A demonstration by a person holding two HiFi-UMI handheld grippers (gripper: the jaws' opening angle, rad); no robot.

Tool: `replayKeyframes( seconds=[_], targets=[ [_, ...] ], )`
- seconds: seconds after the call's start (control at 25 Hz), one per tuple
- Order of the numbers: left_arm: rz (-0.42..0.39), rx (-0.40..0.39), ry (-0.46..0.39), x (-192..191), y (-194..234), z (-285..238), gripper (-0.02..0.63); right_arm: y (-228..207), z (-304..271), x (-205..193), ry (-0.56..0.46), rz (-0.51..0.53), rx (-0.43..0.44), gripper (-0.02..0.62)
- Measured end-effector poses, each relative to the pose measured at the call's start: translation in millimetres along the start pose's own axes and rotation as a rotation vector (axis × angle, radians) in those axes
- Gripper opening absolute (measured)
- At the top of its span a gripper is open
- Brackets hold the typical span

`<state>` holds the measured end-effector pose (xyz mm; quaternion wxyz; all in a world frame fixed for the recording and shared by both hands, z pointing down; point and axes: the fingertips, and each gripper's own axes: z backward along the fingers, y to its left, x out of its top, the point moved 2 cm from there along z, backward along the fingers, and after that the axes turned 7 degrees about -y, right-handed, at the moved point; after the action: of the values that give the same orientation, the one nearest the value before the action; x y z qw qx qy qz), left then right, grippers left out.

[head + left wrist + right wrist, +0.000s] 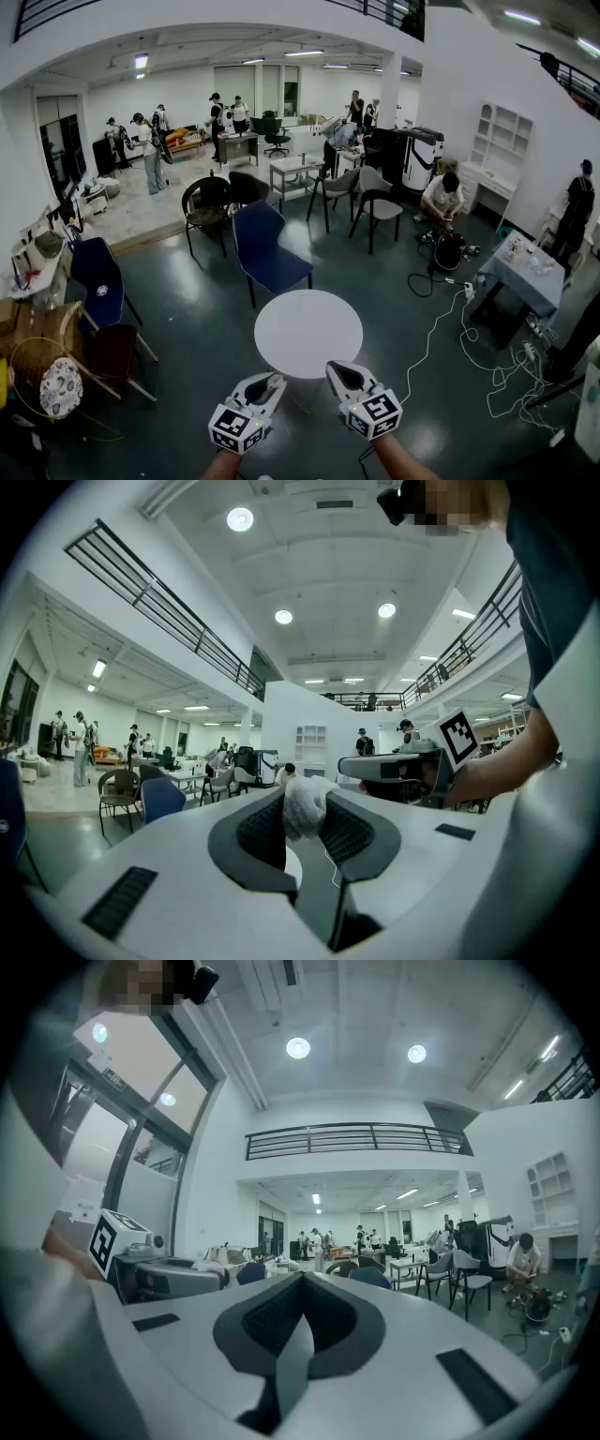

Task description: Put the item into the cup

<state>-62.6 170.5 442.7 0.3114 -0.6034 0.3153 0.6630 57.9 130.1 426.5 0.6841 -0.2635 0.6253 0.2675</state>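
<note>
One white item (302, 799) tight between tips of left tool (305, 817); right tool (300, 1283) closed, empty.

No words, numbers or brand names can be read in any view. Only coded square markers, black on white, are shown: one set on the left marker cube (239, 428) behind the left hand-held gripper (272, 380), another on the right marker cube (377, 412) behind the right hand-held gripper (339, 368). Block patterns are carried, not letters. Any print farther ahead of the jaws is too small to be made out.
</note>
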Motion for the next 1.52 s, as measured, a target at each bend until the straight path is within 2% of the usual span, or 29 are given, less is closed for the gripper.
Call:
replayKeyframes(
  seconds=[0.68, 1.08, 1.52],
  targets=[
    [0.018, 0.012, -0.002, -12, -36, -30, 0.088, -28, 32, -4, -0.025, 0.004, 0.046, 0.009],
    [0.034, 0.026, 0.011, -35, -61, -48, 0.087, -54, 58, -21, -0.017, -0.004, 0.048, 0.011],
    [0.041, 0.051, 0.012, -38, -49, -49, 0.089, -62, 49, -31, -0.006, -0.015, 0.049, 0.009]
  ],
)
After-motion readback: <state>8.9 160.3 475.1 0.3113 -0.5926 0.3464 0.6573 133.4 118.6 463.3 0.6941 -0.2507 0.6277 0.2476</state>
